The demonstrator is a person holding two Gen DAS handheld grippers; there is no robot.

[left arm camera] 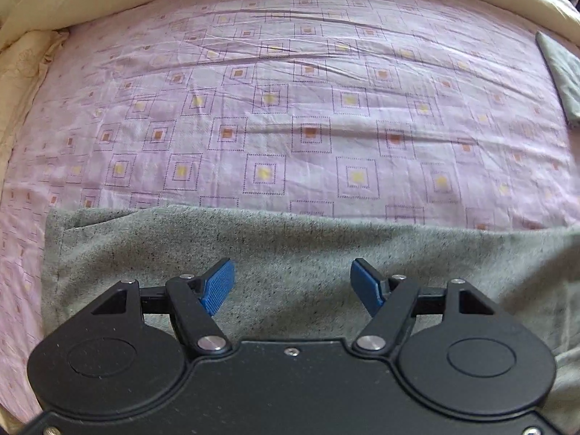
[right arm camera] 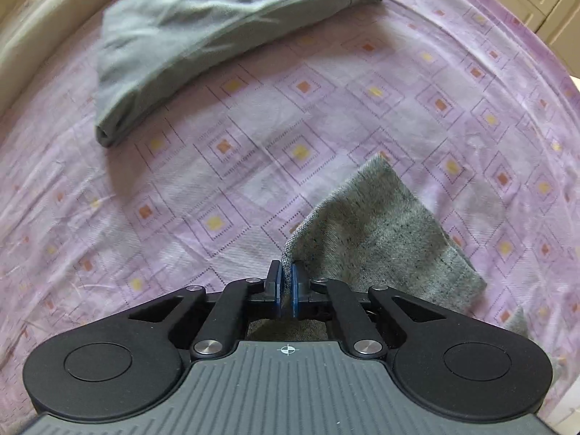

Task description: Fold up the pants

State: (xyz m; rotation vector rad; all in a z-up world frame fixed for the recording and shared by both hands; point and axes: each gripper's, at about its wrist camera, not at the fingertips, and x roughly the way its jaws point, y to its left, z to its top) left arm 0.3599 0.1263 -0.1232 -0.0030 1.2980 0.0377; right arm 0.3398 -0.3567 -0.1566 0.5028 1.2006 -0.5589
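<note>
pants: speckled grey knit pants [left arm camera: 290, 253], lying flat on the bed [left arm camera: 290, 108] right under the left gripper, far edge running straight across the purple patterned sheet. In the right wrist view one end [right arm camera: 380, 224] is lifted off the sheet and hangs from the right gripper.

left gripper: the left gripper [left arm camera: 291, 284] hovers over the pants with its jaws spread wide, blue pads [left arm camera: 219, 284] well apart, nothing between them. Can't tell if the pads touch the cloth.

right gripper: the right gripper [right arm camera: 286, 288] has its jaws pinched nearly together on an edge of the pants, the fabric fanning out beyond and to the right of them.

feel: looks like soft jersey/sweatpant stuff to me. Light, floppy, zero stiffness, so it'll drape and sag wherever it isn't held. Not slippery I'd guess, the ribbed pads should bite fine on the knit. Nothing fragile here.

where to grab: I'd go for edges and corners, hem or waistband, where there's a doubled layer to pinch. For the left one, the near edge of the pants or the corner at the far left [left arm camera: 63, 224] looks like the sane spot. Grabbing mid-panel would probably just bunch it up.

other stuff: a smoother grey folded garment [right arm camera: 203, 36] sits well beyond the pants, near the cream bedding [left arm camera: 29, 72] at the bed's rim. Well apart, not in the way.

watch out: one-sided lift means the loose end may drag and wrinkle the sheet.
</note>
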